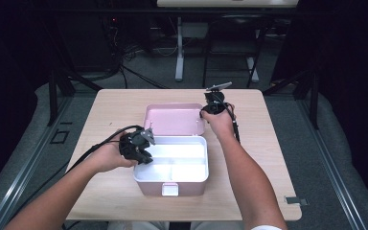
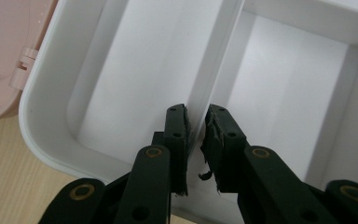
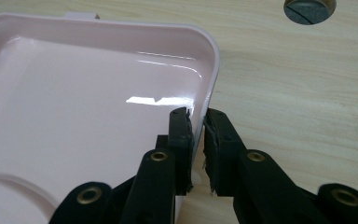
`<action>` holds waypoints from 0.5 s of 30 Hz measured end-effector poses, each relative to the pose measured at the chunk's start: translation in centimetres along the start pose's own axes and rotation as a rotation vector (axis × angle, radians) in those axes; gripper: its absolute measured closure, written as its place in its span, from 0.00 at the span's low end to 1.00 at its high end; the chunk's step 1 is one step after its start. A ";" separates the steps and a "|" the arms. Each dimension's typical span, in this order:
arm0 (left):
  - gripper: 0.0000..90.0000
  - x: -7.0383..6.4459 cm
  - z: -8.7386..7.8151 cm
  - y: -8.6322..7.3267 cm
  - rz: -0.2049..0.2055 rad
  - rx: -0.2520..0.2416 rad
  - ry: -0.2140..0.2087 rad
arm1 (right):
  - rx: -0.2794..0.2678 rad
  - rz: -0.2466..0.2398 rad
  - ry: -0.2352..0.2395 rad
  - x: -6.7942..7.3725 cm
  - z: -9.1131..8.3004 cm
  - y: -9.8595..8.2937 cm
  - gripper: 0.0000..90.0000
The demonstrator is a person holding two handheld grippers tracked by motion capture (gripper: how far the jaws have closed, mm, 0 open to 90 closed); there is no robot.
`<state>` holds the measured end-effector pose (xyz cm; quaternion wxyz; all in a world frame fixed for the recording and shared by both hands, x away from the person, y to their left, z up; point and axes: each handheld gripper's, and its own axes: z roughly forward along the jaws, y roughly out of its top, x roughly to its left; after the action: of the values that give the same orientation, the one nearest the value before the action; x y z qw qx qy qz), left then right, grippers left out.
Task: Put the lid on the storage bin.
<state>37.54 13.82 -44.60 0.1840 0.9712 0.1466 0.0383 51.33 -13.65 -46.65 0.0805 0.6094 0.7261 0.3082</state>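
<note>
A pink lunch box [image 1: 171, 184] lies open mid-table, with its white divided inner tray [image 1: 191, 160] facing up. Its pink lid [image 1: 172, 120] is folded back flat behind it. My left gripper [image 1: 146, 146] is at the tray's left end. In the left gripper view, that left gripper [image 2: 196, 116] is shut on the tray's upright white divider [image 2: 219, 51], one jaw on each side. My right gripper [image 1: 211, 108] is at the lid's right edge. In the right gripper view, the right gripper [image 3: 197, 119] pinches the lid's raised rim [image 3: 213, 70]. The compartments hold nothing.
The light wooden table [image 1: 268, 143] has bare surface on both sides of the box. A round cable hole [image 3: 307, 9] sits in the tabletop beyond the lid. Desk legs and cables [image 1: 178, 52] stand on the floor behind the table.
</note>
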 end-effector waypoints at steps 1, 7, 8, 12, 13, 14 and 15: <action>0.87 0.0 0.0 0.0 0.000 0.000 0.000 | -0.006 0.003 0.001 0.0 -0.1 0.0 0.90; 0.87 0.1 0.0 0.0 0.002 -0.002 -0.001 | -0.060 -0.005 0.010 0.3 -1.5 0.1 0.92; 0.87 0.1 0.0 0.0 0.001 -0.002 -0.002 | -0.067 -0.002 0.009 0.4 -1.8 0.1 0.93; 0.87 0.1 0.0 0.0 0.001 -0.003 -0.003 | -0.107 -0.002 0.012 0.9 -3.1 0.2 0.94; 0.87 0.1 0.0 0.0 0.001 -0.003 -0.003 | -0.118 -0.003 0.015 1.0 -3.4 0.1 0.95; 0.87 0.1 0.0 -0.1 0.001 -0.004 -0.003 | -0.130 -0.005 0.016 1.1 -3.7 0.1 0.95; 0.87 0.1 0.0 -0.1 0.001 -0.004 -0.003 | -0.143 -0.007 0.020 1.1 -4.0 0.0 0.95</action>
<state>37.59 13.89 -44.62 0.1862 0.9709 0.1459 0.0372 49.04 -14.00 -43.14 0.1176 0.5965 0.7051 0.3649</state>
